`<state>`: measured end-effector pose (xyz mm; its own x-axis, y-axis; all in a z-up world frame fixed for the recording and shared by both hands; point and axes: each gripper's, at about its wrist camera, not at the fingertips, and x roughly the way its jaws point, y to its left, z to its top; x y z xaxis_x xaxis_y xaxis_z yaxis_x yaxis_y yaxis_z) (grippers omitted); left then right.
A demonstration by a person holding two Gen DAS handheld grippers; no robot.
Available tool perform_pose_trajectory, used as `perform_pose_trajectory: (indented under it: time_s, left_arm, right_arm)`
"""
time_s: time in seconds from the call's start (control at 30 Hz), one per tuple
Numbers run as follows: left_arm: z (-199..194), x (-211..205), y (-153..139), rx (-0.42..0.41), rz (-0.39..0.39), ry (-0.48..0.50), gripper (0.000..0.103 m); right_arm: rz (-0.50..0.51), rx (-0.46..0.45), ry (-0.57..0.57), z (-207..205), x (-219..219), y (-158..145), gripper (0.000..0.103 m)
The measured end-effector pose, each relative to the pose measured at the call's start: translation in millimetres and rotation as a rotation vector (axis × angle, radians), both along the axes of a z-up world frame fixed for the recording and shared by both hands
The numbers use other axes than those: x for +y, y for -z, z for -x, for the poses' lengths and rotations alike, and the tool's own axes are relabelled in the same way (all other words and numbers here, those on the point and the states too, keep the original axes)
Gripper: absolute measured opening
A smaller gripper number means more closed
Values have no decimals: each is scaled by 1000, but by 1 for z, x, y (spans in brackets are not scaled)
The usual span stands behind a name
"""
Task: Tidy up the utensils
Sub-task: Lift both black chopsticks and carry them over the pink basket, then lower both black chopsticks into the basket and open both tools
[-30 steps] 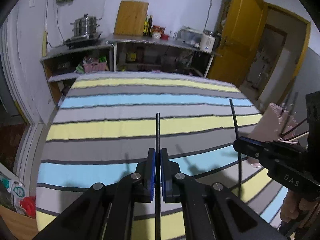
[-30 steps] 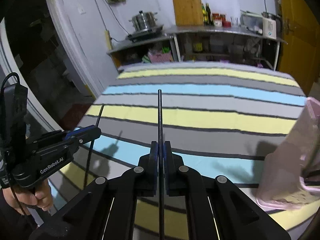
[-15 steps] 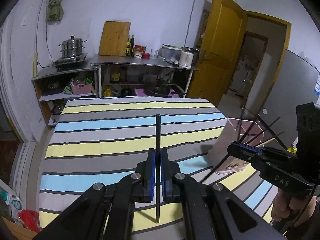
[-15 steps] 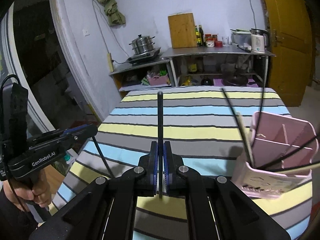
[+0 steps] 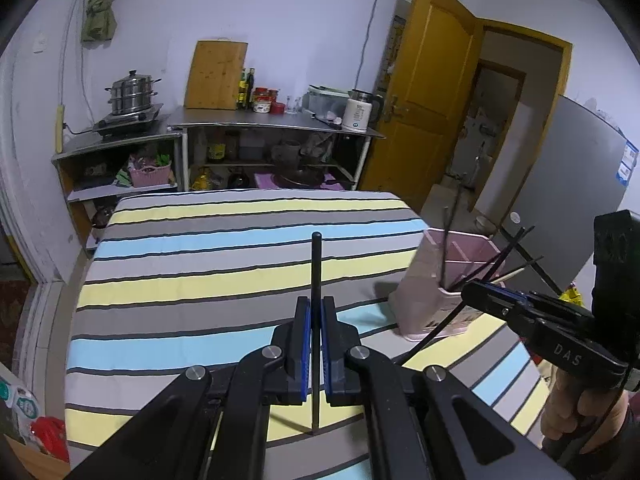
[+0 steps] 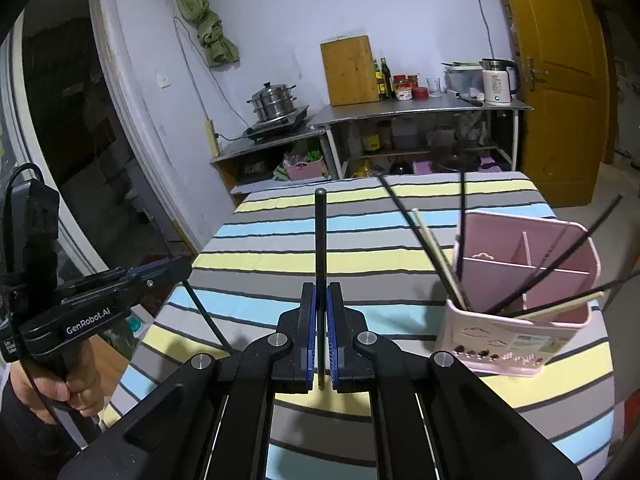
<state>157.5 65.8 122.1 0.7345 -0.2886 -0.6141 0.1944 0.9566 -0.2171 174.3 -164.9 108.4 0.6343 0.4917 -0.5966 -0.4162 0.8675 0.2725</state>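
In your left wrist view, your left hand-held gripper [image 5: 316, 346] is clamped on a black chopstick [image 5: 316, 280] above the striped table [image 5: 200, 280], while the pink utensil holder [image 5: 436, 304] stands near the table's right edge with several chopsticks leaning in it, and your right hand-held gripper [image 5: 470, 292] reaches in from the right, pinching another black chopstick [image 5: 436, 334] just beside the holder. In your right wrist view, that right hand-held gripper [image 6: 321, 336] grips its black chopstick [image 6: 320, 240] upright between closed pads, the pink holder sits by the near right corner of the table, and your left hand-held gripper shows at the left edge, off the table's left side, its chopstick slanting down.
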Motion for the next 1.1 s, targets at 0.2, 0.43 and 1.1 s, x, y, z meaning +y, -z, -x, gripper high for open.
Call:
perform_pose_trajectory:
  time_s: [0.2,0.43,1.1]
  left_arm:
    - [1,-31,-9,-7,24,67,4]
    - [-2,-77,-28,-25,67,162,4]
    - [-87,-134,-94,-150,155,187,4]
  right_arm:
    - [-10,-18,48,14,-28,-8,5]
    - [-27,-42,133,23,-71,-21,5]
    - [-62,-210,307,-6,-132,-85,5]
